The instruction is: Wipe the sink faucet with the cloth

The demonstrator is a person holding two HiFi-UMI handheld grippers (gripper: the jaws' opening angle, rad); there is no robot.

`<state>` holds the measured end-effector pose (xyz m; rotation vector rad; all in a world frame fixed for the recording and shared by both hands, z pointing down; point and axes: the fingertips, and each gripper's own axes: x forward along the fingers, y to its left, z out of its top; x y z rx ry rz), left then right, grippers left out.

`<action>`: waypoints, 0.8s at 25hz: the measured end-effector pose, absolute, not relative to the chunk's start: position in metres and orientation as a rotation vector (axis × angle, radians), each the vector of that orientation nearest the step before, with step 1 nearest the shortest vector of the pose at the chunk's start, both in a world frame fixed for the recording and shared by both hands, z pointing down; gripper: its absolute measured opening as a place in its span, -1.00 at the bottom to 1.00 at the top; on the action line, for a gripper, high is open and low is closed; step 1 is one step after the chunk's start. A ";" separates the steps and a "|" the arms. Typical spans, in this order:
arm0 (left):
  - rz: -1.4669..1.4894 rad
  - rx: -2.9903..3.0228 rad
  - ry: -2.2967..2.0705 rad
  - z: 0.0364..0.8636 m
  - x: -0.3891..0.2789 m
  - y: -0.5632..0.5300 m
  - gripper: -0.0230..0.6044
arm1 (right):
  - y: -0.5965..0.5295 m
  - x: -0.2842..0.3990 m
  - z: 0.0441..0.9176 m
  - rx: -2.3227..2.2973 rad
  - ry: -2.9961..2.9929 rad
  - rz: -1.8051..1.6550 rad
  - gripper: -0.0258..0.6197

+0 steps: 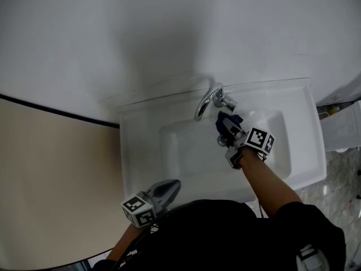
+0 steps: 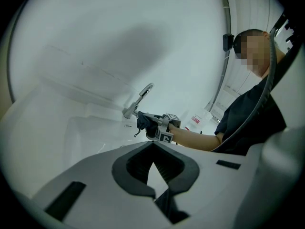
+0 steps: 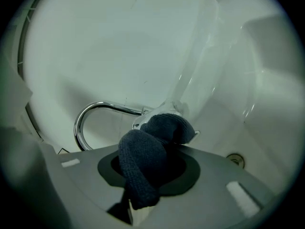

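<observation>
We see the most free room in the left half of the white sink bowl [image 1: 186, 151], from 7 to 10 o'clock of its middle. At 12 o'clock the curved shiny metal faucet [image 1: 204, 103] bends over the back edge. The plain white wall [image 1: 169, 33] rises close behind it. At 2 o'clock our right gripper [image 1: 225, 130] holds the dark blue knitted cloth [image 1: 228, 120] by the faucet's base. Our bare forearm [image 1: 268, 179] crosses the bowl from 4 o'clock. Our left gripper [image 1: 168, 189] hangs over the near rim at 7 o'clock. A white ribbed box [image 1: 344, 126] stands beside the sink at 3 o'clock.
</observation>
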<state>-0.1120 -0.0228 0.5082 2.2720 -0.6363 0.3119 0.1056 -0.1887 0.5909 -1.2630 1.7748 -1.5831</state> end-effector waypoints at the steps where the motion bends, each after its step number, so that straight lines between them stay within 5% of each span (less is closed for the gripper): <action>1: 0.314 2.276 -0.643 0.508 -0.113 -0.025 -0.96 | -0.192 0.110 0.591 -1.281 1.781 -1.570 -0.59; 20: 0.290 2.255 -0.663 0.509 -0.120 -0.030 -0.96 | -0.243 0.195 0.603 -1.476 1.703 -1.463 -0.57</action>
